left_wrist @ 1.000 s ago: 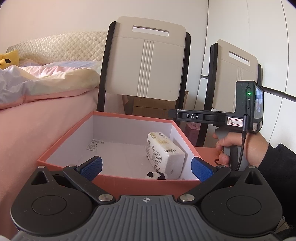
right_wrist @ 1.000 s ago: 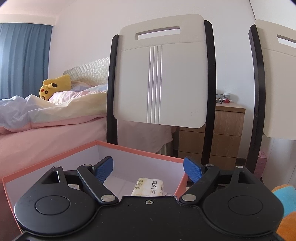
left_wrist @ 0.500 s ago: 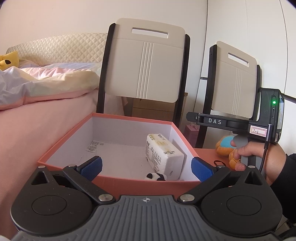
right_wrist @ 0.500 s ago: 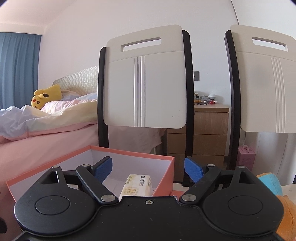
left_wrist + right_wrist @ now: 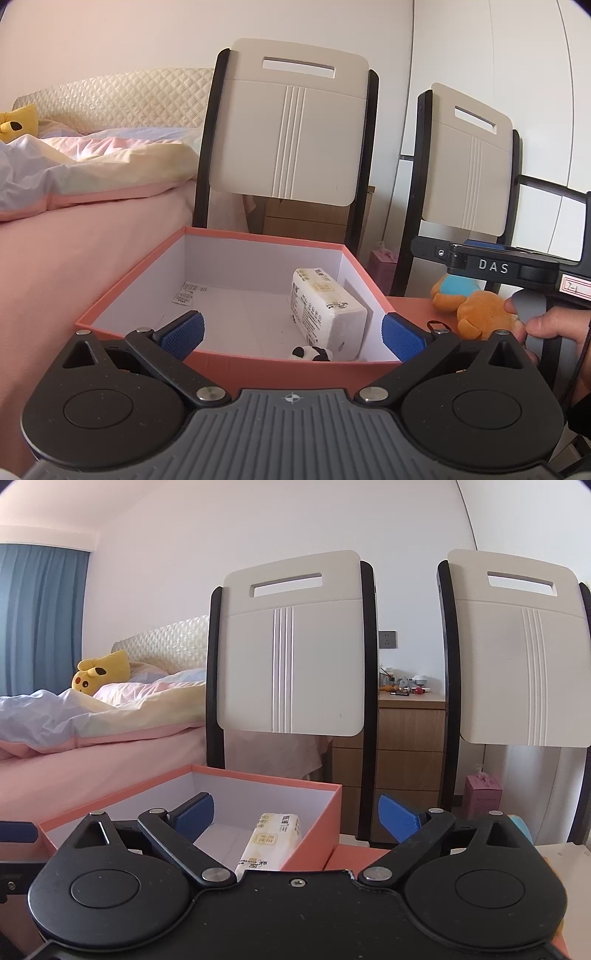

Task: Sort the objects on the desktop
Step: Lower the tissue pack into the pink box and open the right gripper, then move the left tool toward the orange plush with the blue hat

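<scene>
I am holding both the left gripper (image 5: 291, 334) and right gripper (image 5: 295, 819) wide open and empty, the orange plush toy (image 5: 480, 314) lying nearest my right one.

White capital letters "DAS" stand on the black bar of the right gripper (image 5: 476, 254), seen from the left wrist view. Just beside them, a white sticker (image 5: 574, 287) on the same handle carries handwritten marks that look like "7-1", partly cut off. The tissue pack (image 5: 325, 306) in the box and a small paper slip (image 5: 183, 295) bear print too small to read.
</scene>
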Tool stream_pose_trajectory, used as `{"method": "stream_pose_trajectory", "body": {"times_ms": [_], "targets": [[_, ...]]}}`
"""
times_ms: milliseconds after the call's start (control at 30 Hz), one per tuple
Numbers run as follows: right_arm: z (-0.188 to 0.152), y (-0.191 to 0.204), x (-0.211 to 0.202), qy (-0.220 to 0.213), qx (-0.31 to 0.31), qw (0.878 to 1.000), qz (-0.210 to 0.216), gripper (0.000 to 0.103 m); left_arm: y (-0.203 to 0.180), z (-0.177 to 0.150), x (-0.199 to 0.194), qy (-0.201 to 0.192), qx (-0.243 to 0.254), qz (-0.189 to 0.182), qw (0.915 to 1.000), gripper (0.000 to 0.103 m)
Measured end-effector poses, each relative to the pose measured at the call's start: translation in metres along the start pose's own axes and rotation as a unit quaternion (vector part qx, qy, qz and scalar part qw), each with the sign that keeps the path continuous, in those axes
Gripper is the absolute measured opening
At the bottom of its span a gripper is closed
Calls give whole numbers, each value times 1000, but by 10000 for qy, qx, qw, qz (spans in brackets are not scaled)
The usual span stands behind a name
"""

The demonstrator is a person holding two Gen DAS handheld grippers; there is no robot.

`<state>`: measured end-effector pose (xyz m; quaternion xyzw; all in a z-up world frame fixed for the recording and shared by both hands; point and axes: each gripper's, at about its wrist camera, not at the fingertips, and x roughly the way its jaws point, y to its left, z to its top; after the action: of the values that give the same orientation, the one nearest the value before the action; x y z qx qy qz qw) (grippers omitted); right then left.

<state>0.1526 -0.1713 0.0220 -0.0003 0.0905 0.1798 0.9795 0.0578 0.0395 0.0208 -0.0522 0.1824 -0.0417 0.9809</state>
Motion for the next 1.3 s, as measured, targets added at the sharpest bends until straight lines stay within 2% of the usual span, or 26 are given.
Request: {"method": "stream_pose_trajectory", "body": {"times_ms": [200,533,800,1000,1300], "targets": [[-5,-1,-23,-24,-67,9999,-120,102,0,0,0,-22,-1,6,10000,103],[-26,-3,-63,56,107,9993,-351,102,-2,0,-2,-83,-7,-5,10000,103],[-32,-7,-95,-196,230,9974,-652,102,-3,0,-3,-140,-23,-17,9999,103],[-39,-13,-112,-253,412,9952,-845,102,-5,-1,-3,-147,-12,-60,9999,103],[-44,-11,-118,-302,493,9945,-876,102,-7,-2,1,-112,3,-27,9999,103]]}}
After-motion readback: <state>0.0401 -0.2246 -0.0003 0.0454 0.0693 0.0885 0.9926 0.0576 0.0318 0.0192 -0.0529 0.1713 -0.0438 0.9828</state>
